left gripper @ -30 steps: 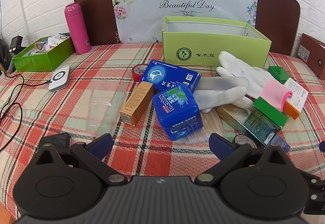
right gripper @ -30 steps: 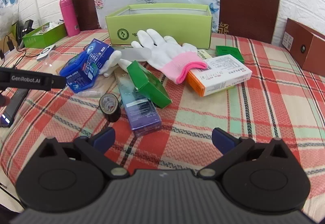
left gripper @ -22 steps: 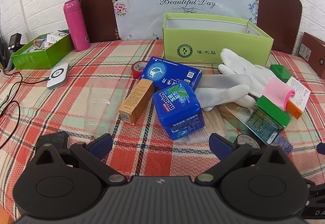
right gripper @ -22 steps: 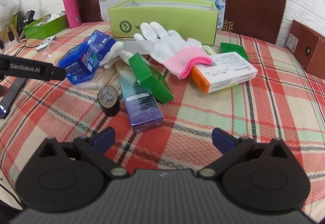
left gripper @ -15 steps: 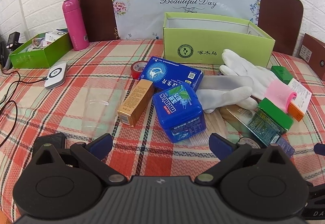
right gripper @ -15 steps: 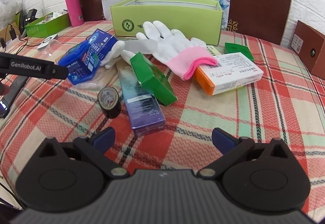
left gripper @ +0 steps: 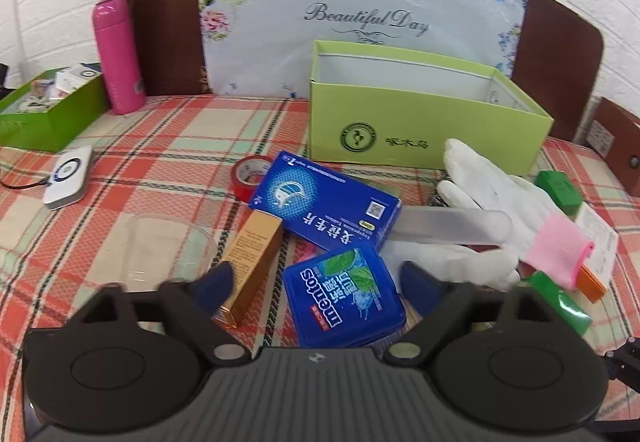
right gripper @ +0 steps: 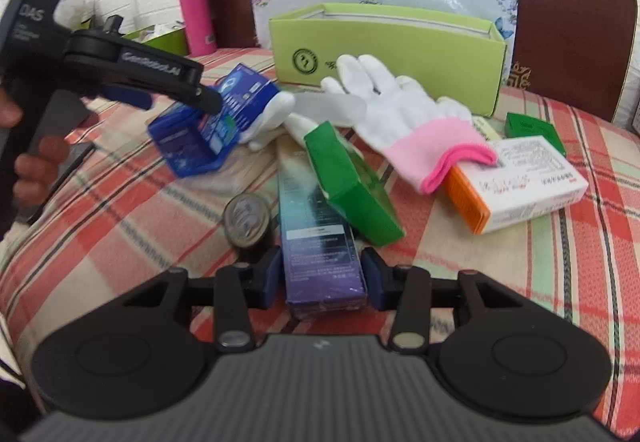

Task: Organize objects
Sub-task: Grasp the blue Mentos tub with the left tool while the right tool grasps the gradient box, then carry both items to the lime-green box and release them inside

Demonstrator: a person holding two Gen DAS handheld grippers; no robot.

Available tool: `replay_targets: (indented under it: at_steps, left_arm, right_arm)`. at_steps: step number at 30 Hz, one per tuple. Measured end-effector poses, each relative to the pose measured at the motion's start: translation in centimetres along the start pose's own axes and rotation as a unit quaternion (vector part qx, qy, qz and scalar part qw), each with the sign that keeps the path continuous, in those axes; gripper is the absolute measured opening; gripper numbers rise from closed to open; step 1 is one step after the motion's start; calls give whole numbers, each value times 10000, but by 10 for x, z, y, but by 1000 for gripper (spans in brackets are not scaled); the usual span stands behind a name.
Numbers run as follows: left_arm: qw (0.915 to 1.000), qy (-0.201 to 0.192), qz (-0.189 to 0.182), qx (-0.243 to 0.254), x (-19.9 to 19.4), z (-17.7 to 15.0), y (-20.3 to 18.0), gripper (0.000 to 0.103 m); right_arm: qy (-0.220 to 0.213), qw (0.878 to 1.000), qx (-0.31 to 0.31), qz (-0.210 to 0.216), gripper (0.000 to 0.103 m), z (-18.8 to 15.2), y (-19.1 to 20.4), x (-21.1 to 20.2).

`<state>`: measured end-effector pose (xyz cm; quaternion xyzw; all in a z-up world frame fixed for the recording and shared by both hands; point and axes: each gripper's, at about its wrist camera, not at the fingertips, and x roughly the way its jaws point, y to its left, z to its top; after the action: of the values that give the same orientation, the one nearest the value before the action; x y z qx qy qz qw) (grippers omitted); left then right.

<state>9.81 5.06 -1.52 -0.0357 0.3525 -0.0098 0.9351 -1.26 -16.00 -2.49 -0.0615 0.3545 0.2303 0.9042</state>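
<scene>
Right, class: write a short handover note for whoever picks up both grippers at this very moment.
Left gripper: jaws have just been closing but are open. The Mentos tin lies between them, not gripped.
Right gripper: jaws have just been closing and the pads seem to press on the long purple box, which lies on the cloth.
Done: nothing visible in the light green box.
Left: those two, white gloves, green carton, orange-and-white carton, blue carton, gold carton, red tape, black tape.
</scene>
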Motion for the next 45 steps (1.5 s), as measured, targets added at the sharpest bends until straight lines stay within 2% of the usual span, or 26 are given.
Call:
replay_targets:
  at_steps: [2, 4, 7, 9, 11, 13, 17, 19, 20, 21, 22, 24, 26, 28, 29, 31, 33, 34, 35, 36, 38, 42, 45]
  left_arm:
    - [9984, 167, -481, -239, -2, -5, 10, 59]
    - [9975, 196, -647, -223, -12, -14, 16, 59]
    - [9976, 187, -658, 138, -35, -31, 16, 58]
    - [9961, 310, -780, 269, -43, -40, 16, 60]
    - [9955, 462, -746, 351, -44, -48, 17, 65]
    - [9964, 531, -547, 383, -40, -51, 17, 72]
    - [9965, 644, -525, 50, -27, -44, 22, 73]
    - [9962, 712, -493, 43, -22, -43, 20, 73]
    - [9961, 726, -480, 112, -20, -43, 19, 71]
    - [9958, 746, -496, 179, -18, -44, 18, 59]
    - [9954, 763, -542, 197, -18, -44, 18, 56]
    - [9955, 729, -595, 121, -19, -44, 20, 55]
    - [9959, 617, -651, 76, -26, -41, 22, 55]
    - [9955, 505, -795, 70, -36, -35, 24, 13]
    - [9948, 442, -913, -16, -41, -29, 26, 1]
    - [9944, 245, -1021, -128, -47, -18, 29, 1]
    - [9970, 80, -767, 98, -45, -13, 25, 2]
    - [9981, 82, -584, 193, -41, -13, 23, 7]
    - [9985, 50, -486, 235, -38, -15, 23, 21]
    - [9989, -3, -402, 240, -37, -16, 23, 49]
    - [9995, -35, -228, 226, -35, -15, 25, 83]
    - [9998, -123, -176, 31, -26, -3, 23, 84]
    - [9998, -53, 29, 201, -8, -2, 16, 84]
  right_arm:
    - [103, 9999, -78, 83, 39, -6, 3, -10]
    - [230, 9994, -167, 185, 39, -14, 5, -21]
    - [341, 9986, -272, 301, 39, -20, 9, -33]
    - [278, 9989, -211, 319, 46, -19, 8, -34]
    - [248, 9991, -210, 257, 48, -14, 8, -27]
    - [195, 9994, -219, 203, 48, -9, 9, -18]
    - [56, 9997, -229, 100, 48, -2, 10, -3]
    - [48, 9998, -144, 88, 47, -2, 9, -1]
    - [45, 9998, -126, 120, 39, -3, 10, -2]
    - [74, 9997, -121, 180, 38, -3, 10, -3]
    - [100, 9997, -116, 206, 38, -4, 10, -5]
    - [167, 9993, 4, 331, 38, -3, 8, -12]
    - [205, 9974, 273, 636, 38, -1, 2, -20]
    - [149, 9932, 514, 1035, 38, 3, -4, -31]
    - [84, 9901, 617, 1259, 38, 7, -6, -38]
    - [-127, 9876, 621, 1433, 38, 17, -8, -50]
    - [-314, 9895, 476, 1329, 38, 29, -9, -57]
    - [-361, 9908, 412, 1238, 38, 33, -9, -57]
    - [-381, 9917, 387, 1167, 38, 36, -9, -57]
    - [-367, 9915, 415, 1174, 38, 36, -10, -56]
    - [-286, 9904, 516, 1248, 38, 35, -13, -52]
    - [-108, 9896, 634, 1287, 38, 29, -10, -39]
    - [-93, 9897, 678, 1255, 38, 24, -8, -35]
